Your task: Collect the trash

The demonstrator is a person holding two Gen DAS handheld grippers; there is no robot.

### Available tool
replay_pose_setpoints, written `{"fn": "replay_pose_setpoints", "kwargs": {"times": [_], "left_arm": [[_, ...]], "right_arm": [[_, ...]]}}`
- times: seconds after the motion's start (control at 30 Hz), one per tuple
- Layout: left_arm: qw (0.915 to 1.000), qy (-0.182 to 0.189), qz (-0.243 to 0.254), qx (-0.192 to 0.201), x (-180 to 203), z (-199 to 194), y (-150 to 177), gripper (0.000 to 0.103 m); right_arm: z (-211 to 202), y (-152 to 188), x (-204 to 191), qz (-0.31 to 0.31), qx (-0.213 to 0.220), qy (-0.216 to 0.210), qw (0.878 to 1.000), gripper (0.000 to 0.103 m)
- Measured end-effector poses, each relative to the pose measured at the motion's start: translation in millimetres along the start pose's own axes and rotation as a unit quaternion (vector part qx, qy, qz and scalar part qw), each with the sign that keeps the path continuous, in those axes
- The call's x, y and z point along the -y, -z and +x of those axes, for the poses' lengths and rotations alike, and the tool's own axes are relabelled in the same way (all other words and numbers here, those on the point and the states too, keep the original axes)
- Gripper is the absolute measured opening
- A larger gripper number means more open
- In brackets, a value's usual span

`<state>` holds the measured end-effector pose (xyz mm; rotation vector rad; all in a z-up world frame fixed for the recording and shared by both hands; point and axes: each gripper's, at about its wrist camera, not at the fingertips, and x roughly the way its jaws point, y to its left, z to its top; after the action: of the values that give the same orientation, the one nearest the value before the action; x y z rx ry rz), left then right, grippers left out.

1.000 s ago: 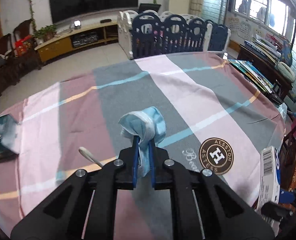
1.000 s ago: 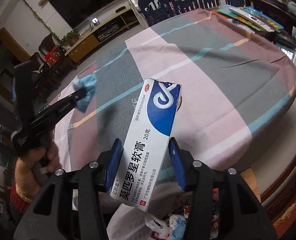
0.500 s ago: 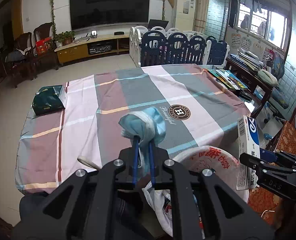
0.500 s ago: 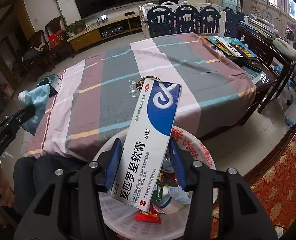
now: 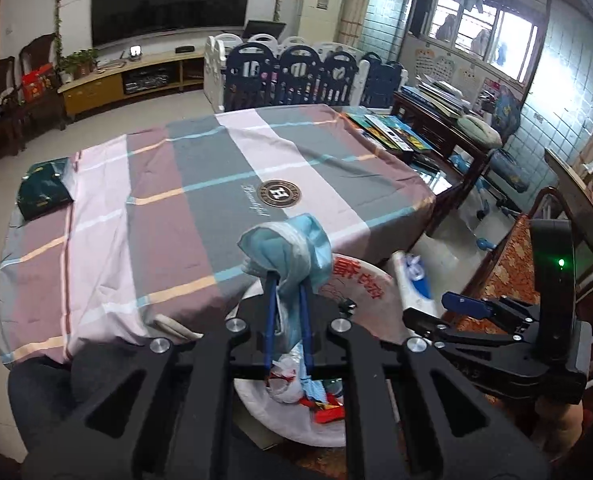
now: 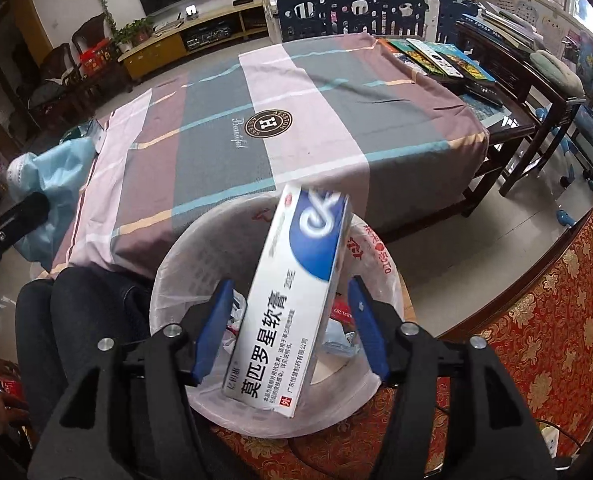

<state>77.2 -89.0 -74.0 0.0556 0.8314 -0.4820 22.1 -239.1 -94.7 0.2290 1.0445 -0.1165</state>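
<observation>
My left gripper (image 5: 287,280) is shut on a crumpled light-blue face mask (image 5: 286,250), held above the near rim of a white trash bin (image 5: 360,280) lined with a plastic bag. My right gripper (image 6: 290,300) has its jaws spread wide. A white and blue ointment box (image 6: 296,296) is between them, blurred and tilted, loose above the bin (image 6: 176,264). The bin holds several wrappers. In the left wrist view the right gripper (image 5: 436,310) and the box (image 5: 412,284) show at the right. The mask also shows in the right wrist view (image 6: 52,176).
A table with a striped pink, grey and mauve cloth (image 5: 200,184) stands behind the bin. A dark green packet (image 5: 42,192) lies at its far left edge. My knees (image 6: 76,320) are left of the bin. A red patterned chair (image 6: 536,320) is to the right.
Both grippers have moved from over the table back to above the bin. The right gripper has opened and the ointment box has come loose and tilts. The left still grips the mask.
</observation>
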Motion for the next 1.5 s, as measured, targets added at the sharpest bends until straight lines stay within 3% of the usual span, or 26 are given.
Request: {"fn": "replay_pose_setpoints", "kwargs": {"times": [0.07,0.13,0.2,0.27,0.3,0.43,0.57,0.83,1.0,1.27,1.5], "left_arm": [[0.9997,0.006,0.023,-0.003,13,10,3,0.013],[0.9991,0.027,0.026,-0.019,19,22,6,0.014],[0.998,0.044,0.028,-0.037,22,35,9,0.025],[0.9979,0.033,0.025,-0.049,23,40,12,0.072],[0.9985,0.021,0.021,-0.046,22,39,13,0.08],[0.999,-0.024,-0.001,-0.036,8,19,11,0.092],[0.9956,-0.092,-0.007,-0.016,-2,-22,10,0.098],[0.9815,-0.181,-0.037,0.051,-26,-101,21,0.1],[0.9793,-0.186,-0.066,0.045,-46,-112,28,0.1],[0.9749,-0.196,-0.086,0.06,-60,-126,35,0.1],[0.9744,-0.196,-0.081,0.074,-56,-133,36,0.1]], "right_arm": [[-9,-1,11,0.025,0.017,0.003,1.0,0.076],[-20,-4,26,0.051,0.037,0.001,0.998,0.078],[-33,-8,38,0.069,0.057,0.005,0.996,0.079],[-46,-10,46,0.082,0.077,0.009,0.994,0.082],[-53,-11,48,0.086,0.088,0.009,0.992,0.083],[-80,-14,37,0.076,0.115,0.01,0.99,0.092],[-102,-13,2,0.023,0.132,0.033,0.99,0.1],[-113,0,-50,-0.037,0.126,0.01,0.991,0.1],[-105,1,-65,-0.026,0.094,-0.004,0.995,0.1],[-122,6,-85,-0.058,0.132,0.008,0.99,0.1],[-120,7,-87,-0.064,0.132,0.007,0.989,0.1]]}}
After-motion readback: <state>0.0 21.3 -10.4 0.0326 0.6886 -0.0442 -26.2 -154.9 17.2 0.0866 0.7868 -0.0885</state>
